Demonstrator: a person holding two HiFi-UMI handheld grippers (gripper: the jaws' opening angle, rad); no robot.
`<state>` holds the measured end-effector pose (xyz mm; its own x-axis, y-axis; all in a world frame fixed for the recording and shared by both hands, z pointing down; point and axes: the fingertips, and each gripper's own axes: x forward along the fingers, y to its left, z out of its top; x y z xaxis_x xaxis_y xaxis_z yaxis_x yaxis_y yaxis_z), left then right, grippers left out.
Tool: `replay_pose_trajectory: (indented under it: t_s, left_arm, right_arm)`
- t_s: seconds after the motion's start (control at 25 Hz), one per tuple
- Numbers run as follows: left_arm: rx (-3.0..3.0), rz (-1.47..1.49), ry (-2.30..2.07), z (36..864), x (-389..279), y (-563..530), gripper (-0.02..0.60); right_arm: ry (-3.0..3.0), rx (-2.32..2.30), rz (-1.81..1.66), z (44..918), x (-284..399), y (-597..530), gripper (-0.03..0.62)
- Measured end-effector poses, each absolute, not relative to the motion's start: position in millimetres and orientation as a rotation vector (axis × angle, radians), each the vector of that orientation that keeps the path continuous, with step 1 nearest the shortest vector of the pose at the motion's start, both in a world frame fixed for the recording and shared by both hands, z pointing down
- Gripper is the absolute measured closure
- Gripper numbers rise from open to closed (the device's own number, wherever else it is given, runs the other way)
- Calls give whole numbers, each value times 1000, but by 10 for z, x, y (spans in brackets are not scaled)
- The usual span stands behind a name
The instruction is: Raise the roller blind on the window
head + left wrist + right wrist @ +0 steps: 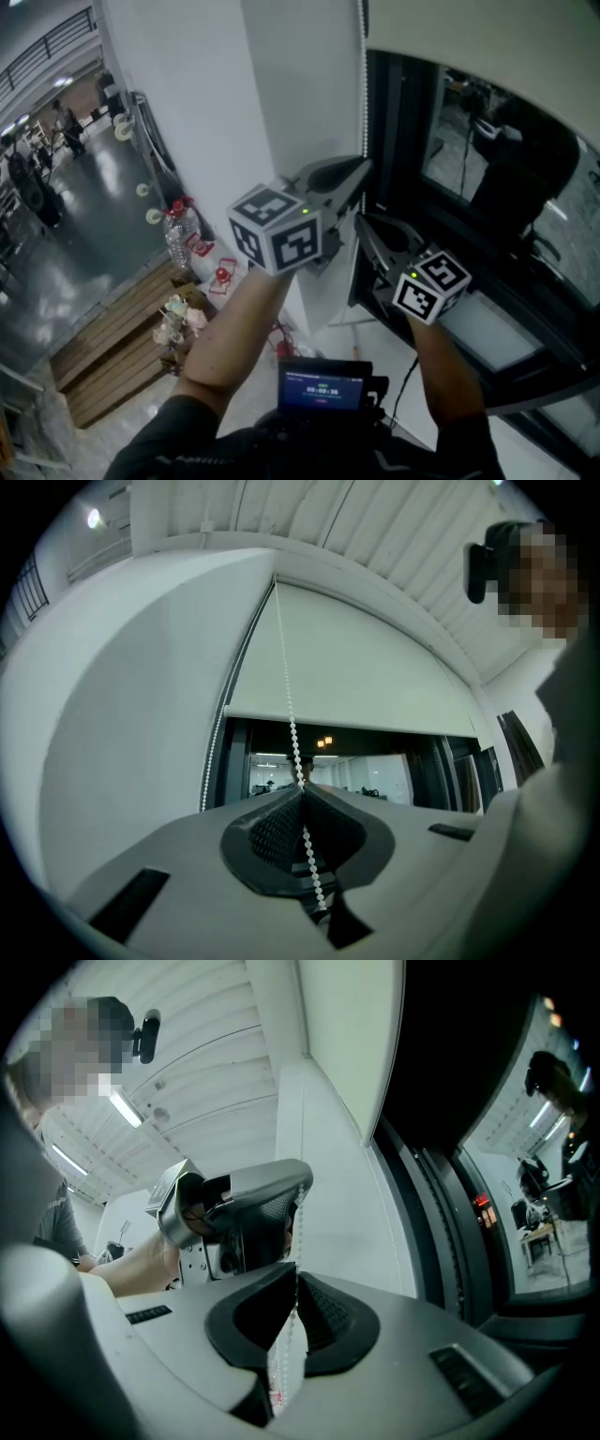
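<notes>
The cream roller blind (366,672) hangs partway down the window, with dark glass below its bottom bar; it also fills the upper right of the head view as the blind (487,47). A white bead chain (364,84) runs down beside the window frame. My left gripper (364,169) is shut on the chain, which passes between its pads in the left gripper view, where the gripper (302,791) points up the chain (288,686). Just below it, my right gripper (359,218) is shut on the same chain (298,1232). In the right gripper view my right gripper (294,1274) sits under the left gripper (298,1190).
A white wall pillar (281,84) stands left of the black window frame (403,159). A second strand of chain (214,752) hangs by the frame. Far below lie a water bottle (178,234) and wooden pallets (112,347). A small screen (323,386) sits at the person's chest.
</notes>
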<state>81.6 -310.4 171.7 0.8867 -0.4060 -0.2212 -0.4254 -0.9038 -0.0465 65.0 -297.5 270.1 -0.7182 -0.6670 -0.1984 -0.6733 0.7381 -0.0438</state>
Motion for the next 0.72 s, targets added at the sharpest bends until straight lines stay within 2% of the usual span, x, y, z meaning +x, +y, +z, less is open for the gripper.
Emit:
replay_pose_trajectory:
  t_s: [0.32,0.72]
  left_arm:
    - [-2900,240,696,1823,795,-3093,578]
    - [-2989,128,752,2556,765,-3107,578]
  right_arm:
    - [2754,-1067,6,2818,613,-2983,585]
    - [2802,-1095,-200,3543,565,-3006,585]
